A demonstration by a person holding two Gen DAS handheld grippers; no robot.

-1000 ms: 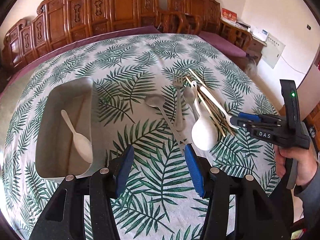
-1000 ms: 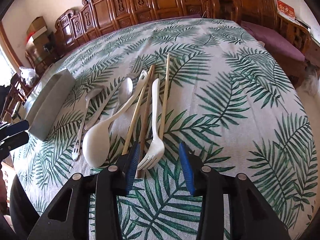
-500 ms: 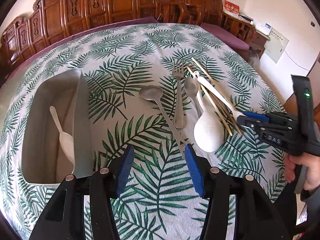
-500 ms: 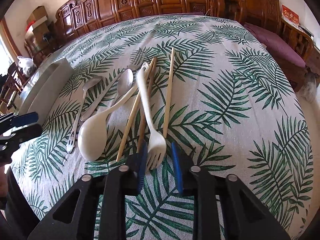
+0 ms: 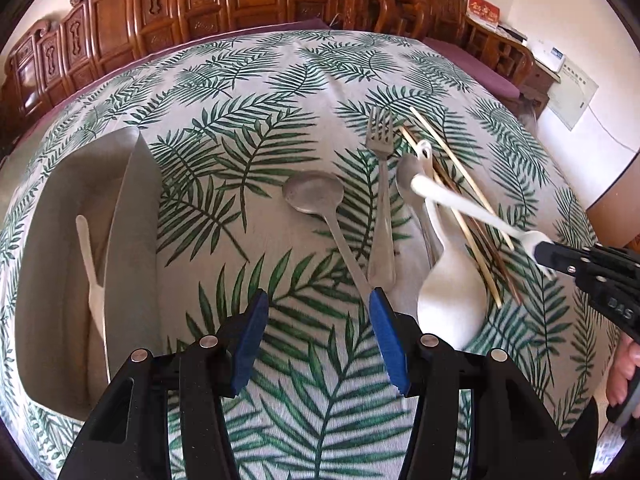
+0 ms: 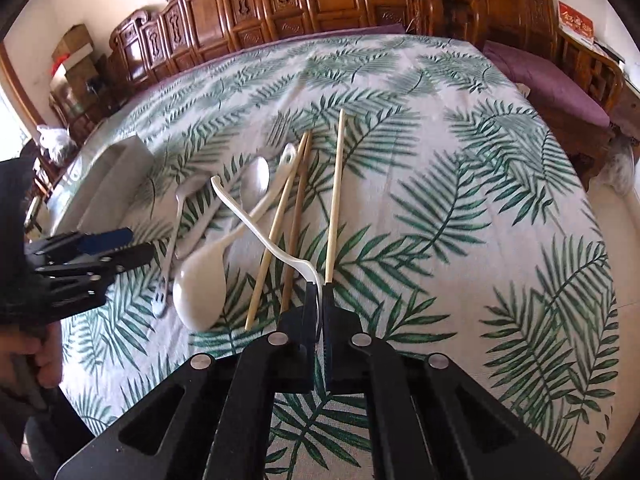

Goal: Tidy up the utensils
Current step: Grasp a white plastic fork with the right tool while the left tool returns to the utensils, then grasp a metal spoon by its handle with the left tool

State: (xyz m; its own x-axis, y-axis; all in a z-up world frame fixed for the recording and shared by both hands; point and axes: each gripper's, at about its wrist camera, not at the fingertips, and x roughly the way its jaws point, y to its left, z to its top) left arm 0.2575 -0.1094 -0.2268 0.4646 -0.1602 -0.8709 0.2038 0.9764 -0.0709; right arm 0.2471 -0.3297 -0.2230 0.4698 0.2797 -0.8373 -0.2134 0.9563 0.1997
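While the right gripper pinches the white plastic fork by its head, lifted above the chopsticks, the left gripper hangs wide apart, right of the grey tray.

Only one bit of lettering reads cleanly here: "DAS", in pale capitals on the black body of the right gripper, just behind its fingers in the left wrist view. Up past that gripper, against the far wall, a red card carries gold characters, too blurred to make out. Beside it the white wall panel shows print, too small to read.
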